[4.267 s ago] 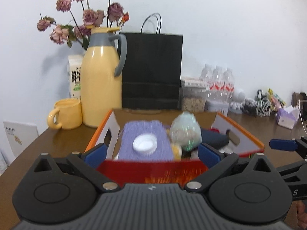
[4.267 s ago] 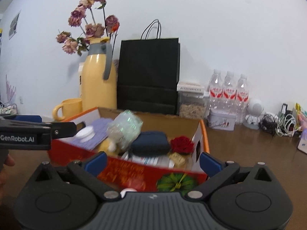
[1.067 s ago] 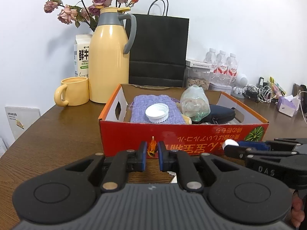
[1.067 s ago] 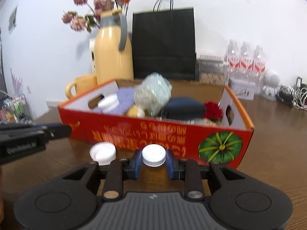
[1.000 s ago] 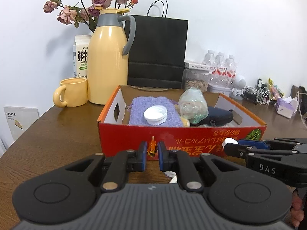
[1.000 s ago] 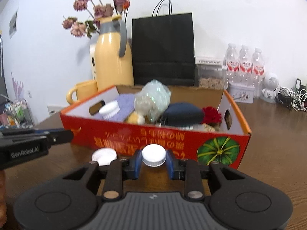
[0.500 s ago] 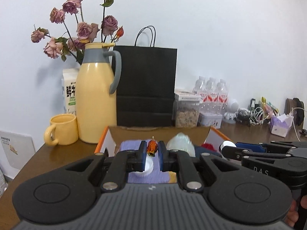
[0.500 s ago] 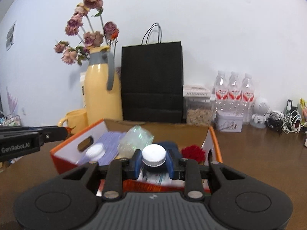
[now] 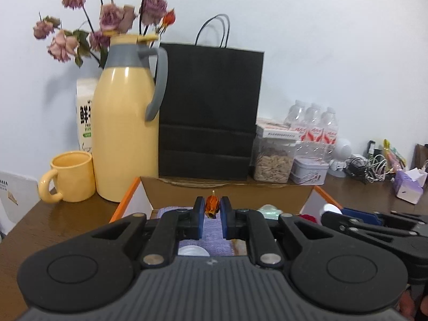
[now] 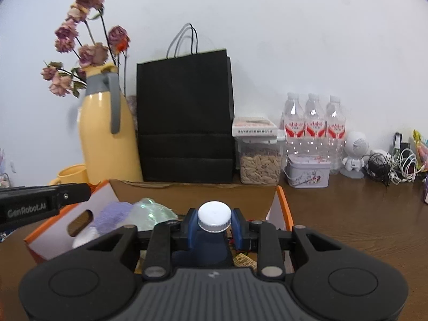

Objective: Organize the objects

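Between the blue-padded fingers of the right gripper, a white ribbed plastic bottle cap sits clamped by its rim, held above the orange cardboard box. It is likely light, stiff and a little slick, so the ribbed edge is the sensible hold. The left gripper pinches a small dried orange rosebud, probably brittle and best squeezed gently, over the purple knitted cloth in the same box. The box stands on the brown wooden desk, before a black paper bag and a yellow thermos jug.
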`<state>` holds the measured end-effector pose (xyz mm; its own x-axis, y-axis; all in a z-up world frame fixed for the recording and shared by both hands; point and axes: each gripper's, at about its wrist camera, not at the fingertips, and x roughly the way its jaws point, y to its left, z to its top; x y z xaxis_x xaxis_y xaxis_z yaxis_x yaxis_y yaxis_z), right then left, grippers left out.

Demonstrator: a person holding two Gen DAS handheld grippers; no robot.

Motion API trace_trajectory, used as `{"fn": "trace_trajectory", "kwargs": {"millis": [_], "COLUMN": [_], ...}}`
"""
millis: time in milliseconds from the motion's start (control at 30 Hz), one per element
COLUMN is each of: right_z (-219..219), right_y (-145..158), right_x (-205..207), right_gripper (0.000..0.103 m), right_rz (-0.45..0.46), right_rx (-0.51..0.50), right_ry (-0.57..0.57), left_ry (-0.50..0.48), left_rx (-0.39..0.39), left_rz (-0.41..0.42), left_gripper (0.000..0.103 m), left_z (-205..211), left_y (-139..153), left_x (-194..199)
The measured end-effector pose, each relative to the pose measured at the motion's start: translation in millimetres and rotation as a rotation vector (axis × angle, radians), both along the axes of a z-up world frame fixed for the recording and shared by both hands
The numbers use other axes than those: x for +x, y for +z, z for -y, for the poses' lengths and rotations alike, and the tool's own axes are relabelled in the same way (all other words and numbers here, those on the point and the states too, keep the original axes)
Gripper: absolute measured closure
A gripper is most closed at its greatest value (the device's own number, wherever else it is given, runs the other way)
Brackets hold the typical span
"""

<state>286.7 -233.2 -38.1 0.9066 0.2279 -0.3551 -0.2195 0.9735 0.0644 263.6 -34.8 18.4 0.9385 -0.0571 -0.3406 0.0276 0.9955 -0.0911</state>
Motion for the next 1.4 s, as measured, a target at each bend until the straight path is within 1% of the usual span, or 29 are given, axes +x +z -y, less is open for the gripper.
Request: {"fn": "trace_trajectory", "kwargs": {"millis": [100, 167, 200, 233, 267, 300, 333, 367, 400, 433, 467, 533, 733, 900, 1067, 1133, 1267, 1400], "right_z": [1, 2, 3, 4, 6, 6, 7, 7, 7, 7, 7, 7, 7, 7, 8, 8, 7, 8], "right_y": [-8, -11, -12, -14, -15, -16, -17, -17, -18, -18, -17, -15, -13, -11, -11, -13, -17, -23], "right_x": [7, 11, 13, 14, 14, 15, 14, 13, 12, 10, 7, 4, 0, -7, -22, -31, -52, -68], "right_gripper": [0.077, 0.077, 0.077, 0.077, 0.075, 0.067, 0.051, 0.041, 0.023, 0.014, 0.012, 0.001, 0.0, 0.0, 0.0, 0.0, 0.0, 0.0], "right_rz": [-0.017, -0.025, -0.031, -0.039, -0.043, -0.048, -0.053, -0.05, -0.045, -0.037, -0.027, -0.014, -0.012, -0.006, 0.001, 0.003, 0.01, -0.013], "right_rx": [-0.005, -0.006, -0.003, 0.002, 0.006, 0.005, 0.006, 0.007, 0.007, 0.006, 0.005, 0.006, 0.004, 0.003, -0.006, -0.011, -0.031, -0.039], "right_ry": [0.004, 0.001, -0.001, -0.002, -0.003, -0.002, -0.003, -0.006, -0.006, -0.004, -0.001, 0.002, 0.0, -0.003, 0.002, 0.009, 0.029, 0.05], "left_ry": [-0.005, 0.003, 0.001, 0.003, 0.008, 0.017, 0.024, 0.032, 0.038, 0.037, 0.038, 0.043, 0.033, 0.007, 0.051, 0.047, 0.01, -0.036], "left_rx": [-0.009, -0.011, -0.016, -0.021, -0.021, -0.019, -0.016, -0.013, -0.006, 0.004, 0.009, 0.01, 0.023, 0.025, 0.091, 0.09, 0.108, 0.112], "left_rz": [-0.015, -0.024, -0.024, -0.02, -0.013, -0.007, 0.005, 0.027, 0.045, 0.047, 0.043, 0.033, 0.029, 0.046, 0.08, 0.067, 0.01, -0.052], "left_gripper": [0.089, 0.082, 0.072, 0.06, 0.051, 0.026, 0.003, 0.0, 0.0, 0.0, 0.0, 0.0, 0.0, 0.0, 0.0, 0.0, 0.0, 0.0], "left_z": [-5, -8, -10, -12, -13, -14, -15, -16, -15, -15, -14, -14, -11, -9, -9, -12, -12, -11], "left_y": [-6, -9, -9, -10, -9, -9, -8, -7, -6, -6, -5, -5, -5, -5, -12, -15, -24, -36], "left_x": [11, 15, 16, 16, 15, 14, 12, 9, 7, 6, 5, 6, 3, -7, -29, -40, -61, -81]}}
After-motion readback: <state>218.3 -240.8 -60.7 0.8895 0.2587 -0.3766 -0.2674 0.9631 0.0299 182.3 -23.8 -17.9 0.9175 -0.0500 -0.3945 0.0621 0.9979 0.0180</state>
